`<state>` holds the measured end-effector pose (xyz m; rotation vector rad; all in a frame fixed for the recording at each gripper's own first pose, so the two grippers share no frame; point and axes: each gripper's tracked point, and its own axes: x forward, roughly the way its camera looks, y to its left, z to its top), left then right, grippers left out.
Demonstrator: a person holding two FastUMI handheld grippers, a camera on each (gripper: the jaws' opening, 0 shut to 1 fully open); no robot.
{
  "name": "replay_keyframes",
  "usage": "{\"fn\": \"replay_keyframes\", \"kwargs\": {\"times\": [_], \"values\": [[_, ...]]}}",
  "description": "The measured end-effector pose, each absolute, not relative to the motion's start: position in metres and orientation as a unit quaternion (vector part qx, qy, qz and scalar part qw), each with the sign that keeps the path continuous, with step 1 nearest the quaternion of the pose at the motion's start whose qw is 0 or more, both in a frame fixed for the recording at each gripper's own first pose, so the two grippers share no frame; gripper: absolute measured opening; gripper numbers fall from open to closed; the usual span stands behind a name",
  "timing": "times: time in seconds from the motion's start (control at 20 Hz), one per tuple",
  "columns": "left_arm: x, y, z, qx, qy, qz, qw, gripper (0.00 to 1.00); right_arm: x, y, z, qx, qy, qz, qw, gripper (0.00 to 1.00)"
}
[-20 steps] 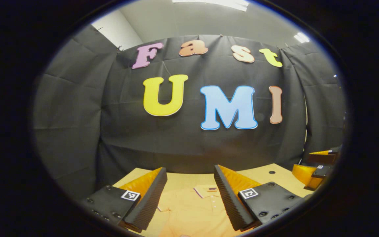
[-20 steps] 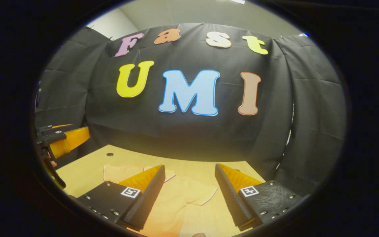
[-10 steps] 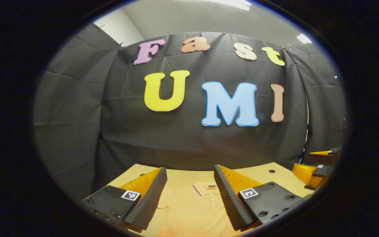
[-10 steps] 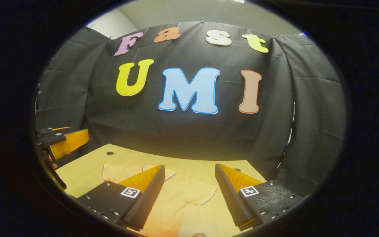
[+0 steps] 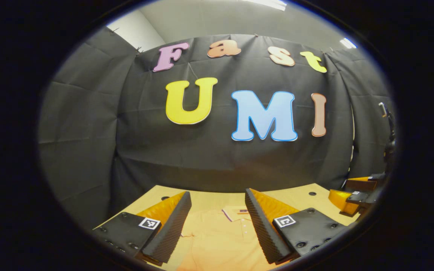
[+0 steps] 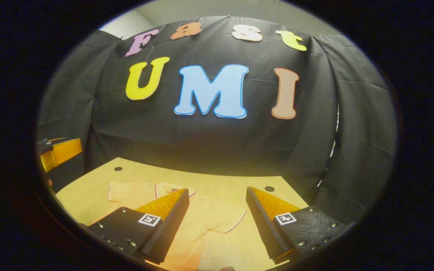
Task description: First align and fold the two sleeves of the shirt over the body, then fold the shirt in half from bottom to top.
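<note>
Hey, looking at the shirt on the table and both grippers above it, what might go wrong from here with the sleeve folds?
1. The shirt nearly matches the table in colour, so a sleeve edge may be misjudged and pinched off-target.
2. The right sleeve lies flat; the open right gripper might grab body fabric too, dragging the shirt.
3. The left gripper, also open, hovers over the collar, not a sleeve, so the folds may end uneven.
</note>
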<state>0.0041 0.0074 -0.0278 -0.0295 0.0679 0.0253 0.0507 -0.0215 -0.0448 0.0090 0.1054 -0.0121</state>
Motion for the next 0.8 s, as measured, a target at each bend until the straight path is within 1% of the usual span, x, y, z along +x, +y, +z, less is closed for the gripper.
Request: {"fn": "replay_keyframes", "kwargs": {"times": [0.2,0.4,0.8], "values": [[0.005,0.012,-0.029,-0.014,0.038,0.018,0.999,0.94,0.073,-0.031,-0.064,-0.007,0.074,-0.013,0.997,0.96],[0.000,0.018,-0.037,-0.015,0.046,0.023,0.999,0.94,0.098,-0.039,-0.088,-0.008,0.107,-0.016,0.994,0.95],[-0.013,0.046,-0.045,-0.022,0.059,0.061,0.996,0.94,0.144,-0.056,-0.130,-0.008,0.156,-0.028,0.987,0.94]]}}
